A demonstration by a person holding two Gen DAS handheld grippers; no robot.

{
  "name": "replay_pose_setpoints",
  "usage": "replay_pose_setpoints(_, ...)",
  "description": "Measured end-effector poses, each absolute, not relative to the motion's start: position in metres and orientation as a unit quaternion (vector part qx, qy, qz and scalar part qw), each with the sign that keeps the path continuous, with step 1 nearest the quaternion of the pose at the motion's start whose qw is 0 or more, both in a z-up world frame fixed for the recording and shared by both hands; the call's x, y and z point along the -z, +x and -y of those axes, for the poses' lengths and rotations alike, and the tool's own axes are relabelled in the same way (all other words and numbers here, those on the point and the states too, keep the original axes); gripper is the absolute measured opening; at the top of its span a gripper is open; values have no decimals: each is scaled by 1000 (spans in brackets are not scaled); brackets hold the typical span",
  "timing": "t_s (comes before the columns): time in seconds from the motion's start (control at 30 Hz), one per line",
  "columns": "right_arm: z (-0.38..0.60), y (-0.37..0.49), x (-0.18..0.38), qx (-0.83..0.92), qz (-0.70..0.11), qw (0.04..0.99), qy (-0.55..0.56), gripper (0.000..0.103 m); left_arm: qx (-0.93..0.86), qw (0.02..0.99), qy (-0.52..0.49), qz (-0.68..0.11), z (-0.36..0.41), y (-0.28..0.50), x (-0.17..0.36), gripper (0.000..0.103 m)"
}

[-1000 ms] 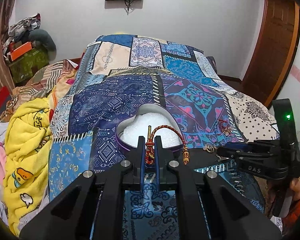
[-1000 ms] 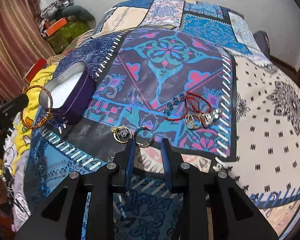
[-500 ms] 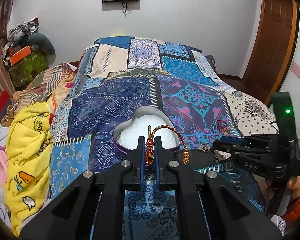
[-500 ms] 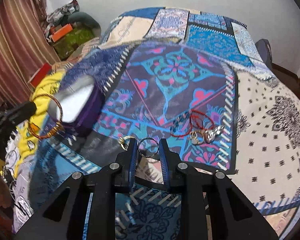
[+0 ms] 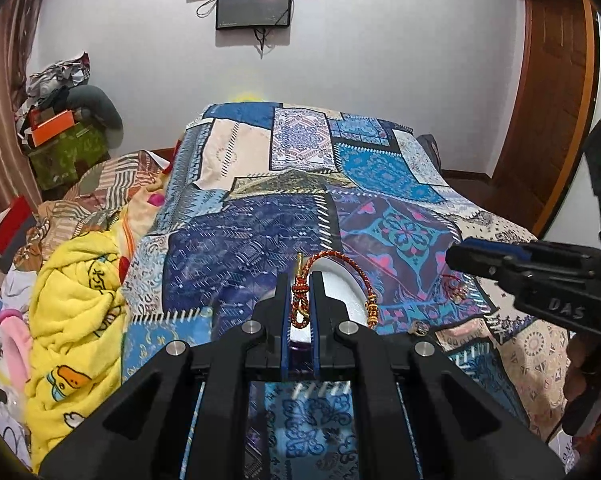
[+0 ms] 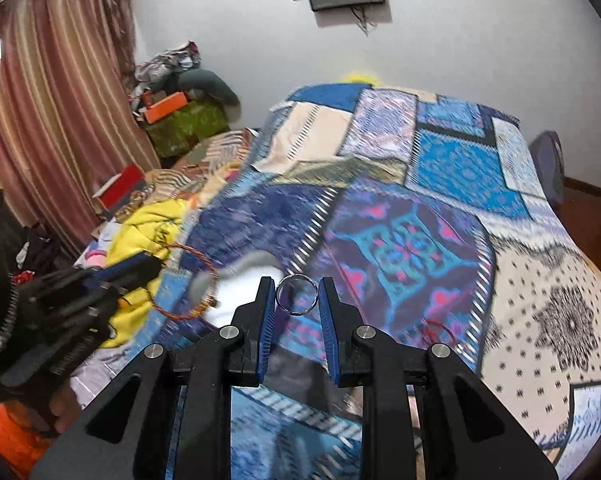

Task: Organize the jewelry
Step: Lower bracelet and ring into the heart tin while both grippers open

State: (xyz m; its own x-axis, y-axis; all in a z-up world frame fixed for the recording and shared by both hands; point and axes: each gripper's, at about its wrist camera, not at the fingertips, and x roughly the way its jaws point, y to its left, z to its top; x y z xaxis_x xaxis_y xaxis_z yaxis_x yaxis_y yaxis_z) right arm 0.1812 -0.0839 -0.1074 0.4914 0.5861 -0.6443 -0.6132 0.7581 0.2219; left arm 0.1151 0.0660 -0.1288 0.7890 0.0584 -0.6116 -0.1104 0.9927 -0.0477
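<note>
While both tools hang above the patchwork bedspread point(image 5: 240, 248), the scene reads thus:

Left gripper point(image 5: 301, 280): fingers pressed together on the knotted part of a red-and-gold cord bracelet point(image 5: 342, 270), whose loop arcs up and off to the right of the tips, its gold-beaded ends dangling.

Jewelry box point(image 5: 342, 292): just beyond and under the left tips, white padding showing, mostly hidden by the fingers.

Right gripper point(image 6: 296, 294): pinching a thin silver ring point(image 6: 296, 294) between its blue pads, the ring upright and facing the camera, lifted off the cloth.

Loose jewelry: a small gold ring point(image 5: 419, 327) lies just right of the left tool; a red cord piece point(image 5: 456, 286) lies farther right on the bedspread.

Farther left: a yellow blanket point(image 5: 76, 304) is bunched at the bed's edge.

Far ahead: a dark screen point(image 5: 253, 5) is mounted on the white wall.
</note>
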Motion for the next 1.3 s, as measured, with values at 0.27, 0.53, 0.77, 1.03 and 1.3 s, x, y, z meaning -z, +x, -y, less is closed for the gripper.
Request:
replay_pose_setpoints(0.27,46,185,115,-382,-371,846,-20,20,-35,935,-54,-348,-86,135,145,7)
replay_pose_setpoints(0.53,19,196,138,-400,-401,824,-27,20,-10,923,-54,-381,-92,152,169,7)
replay_pose_setpoints(0.77,12,203,151,-407,-420,811,-32,20,-6,921,-45,-388,-93,160,178,7)
replay_pose_setpoints(1.03,12,205,149,-406,-428,807,-40,26,-2,923,-43,-383,-95,160,176,9)
replay_pose_setpoints(1.3,47,204,125,-377,-402,835,-19,28,-19,927,-41,-373,-98,153,162,18)
